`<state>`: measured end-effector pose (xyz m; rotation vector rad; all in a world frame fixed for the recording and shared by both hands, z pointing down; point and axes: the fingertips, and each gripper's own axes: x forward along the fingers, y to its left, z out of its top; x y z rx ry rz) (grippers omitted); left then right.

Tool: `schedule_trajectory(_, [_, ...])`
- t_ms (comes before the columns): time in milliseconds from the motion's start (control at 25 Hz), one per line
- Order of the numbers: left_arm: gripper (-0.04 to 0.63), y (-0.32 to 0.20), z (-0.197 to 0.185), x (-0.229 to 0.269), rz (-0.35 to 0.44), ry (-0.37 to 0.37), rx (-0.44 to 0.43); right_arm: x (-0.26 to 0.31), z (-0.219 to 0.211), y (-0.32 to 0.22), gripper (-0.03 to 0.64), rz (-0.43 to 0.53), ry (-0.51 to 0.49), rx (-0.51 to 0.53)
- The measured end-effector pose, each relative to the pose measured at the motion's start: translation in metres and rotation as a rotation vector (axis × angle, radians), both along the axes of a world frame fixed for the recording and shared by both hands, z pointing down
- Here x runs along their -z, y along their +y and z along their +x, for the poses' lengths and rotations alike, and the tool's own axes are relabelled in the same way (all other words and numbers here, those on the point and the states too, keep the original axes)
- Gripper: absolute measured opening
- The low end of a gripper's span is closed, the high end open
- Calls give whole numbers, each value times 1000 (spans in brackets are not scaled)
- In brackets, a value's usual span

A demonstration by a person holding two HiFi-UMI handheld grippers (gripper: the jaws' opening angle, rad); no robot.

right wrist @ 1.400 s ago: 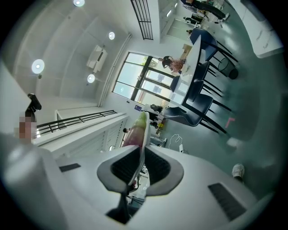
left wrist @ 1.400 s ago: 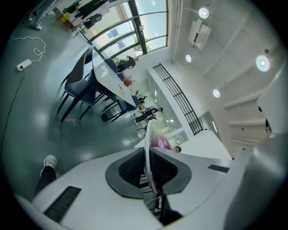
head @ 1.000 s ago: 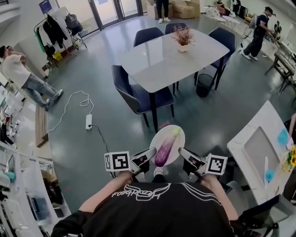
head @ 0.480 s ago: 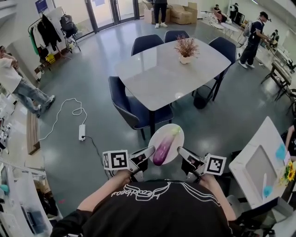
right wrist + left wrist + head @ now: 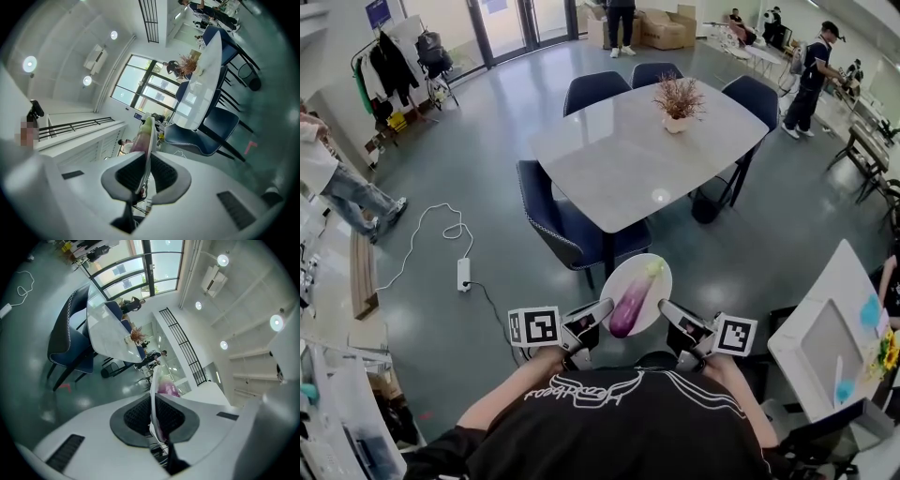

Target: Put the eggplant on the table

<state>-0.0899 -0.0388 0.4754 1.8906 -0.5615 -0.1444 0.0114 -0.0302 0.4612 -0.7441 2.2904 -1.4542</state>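
Gripping plate [image 5: 657, 284]: left tongs [image 5: 606, 307], right tongs [image 5: 665, 307]; eggplant [image 5: 629, 305] whole overhead only.

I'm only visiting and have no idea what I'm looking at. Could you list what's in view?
Table: one, pale grey, middle of the room.
Chairs: four, dark blue, around the table.
Potted plant: one, reddish, on the table.
Power strip: one, white, floor at left.
Plate: one, white, between both claws.
Eggplant: one, purple, on the plate.
Left claw: one, white, shut on the plate's left rim.
Right claw: one, white, shut on its right rim.
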Motion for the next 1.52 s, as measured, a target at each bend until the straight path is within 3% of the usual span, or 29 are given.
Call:
schedule_trajectory(640, [34, -38, -3, -11, -35, -15, 46, -12, -3, -43, 38, -38, 0, 44])
schedule_trajectory(1520, [31, -187, 17, -23, -93, -24, 152, -17, 17, -204, 38, -87, 9, 134])
